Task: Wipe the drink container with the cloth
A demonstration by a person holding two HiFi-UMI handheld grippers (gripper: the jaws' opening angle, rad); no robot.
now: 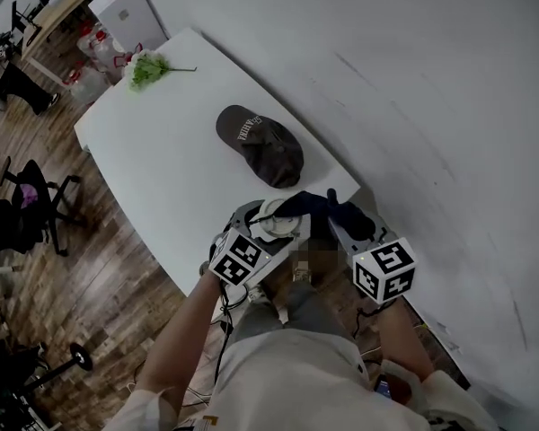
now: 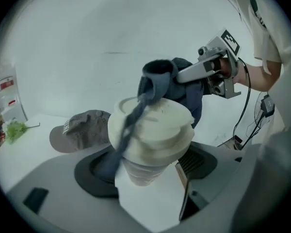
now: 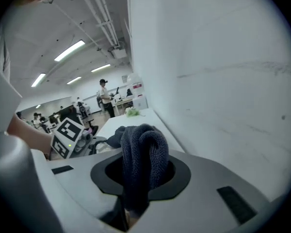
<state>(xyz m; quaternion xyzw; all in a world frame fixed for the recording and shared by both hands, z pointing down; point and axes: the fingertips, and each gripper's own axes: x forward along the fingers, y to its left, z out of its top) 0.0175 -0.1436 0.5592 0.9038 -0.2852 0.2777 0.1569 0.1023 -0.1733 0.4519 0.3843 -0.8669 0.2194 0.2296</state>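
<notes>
White rectangular table (image 1: 153, 164), one long side running along a white wall (image 1: 413, 106). We log two items lying directly on the top. A dark brown cap (image 1: 262, 146) with pale lettering on the front sits crown up toward the near end, close to the wall-side edge. A green leafy bunch (image 1: 146, 67) lies at the far end, with a thin stem pointing toward the wall. The two are well apart. The table stands on a wood-plank floor (image 1: 99, 277).

Coarse, looped knit on the dark cloth (image 3: 143, 154) — matt throughout. Smooth, dull white plastic on the drink container (image 2: 153, 130). Soft woven fabric for the cap (image 1: 262, 144); smooth matt table (image 1: 162, 151); glossy wood floor (image 1: 81, 285).
</notes>
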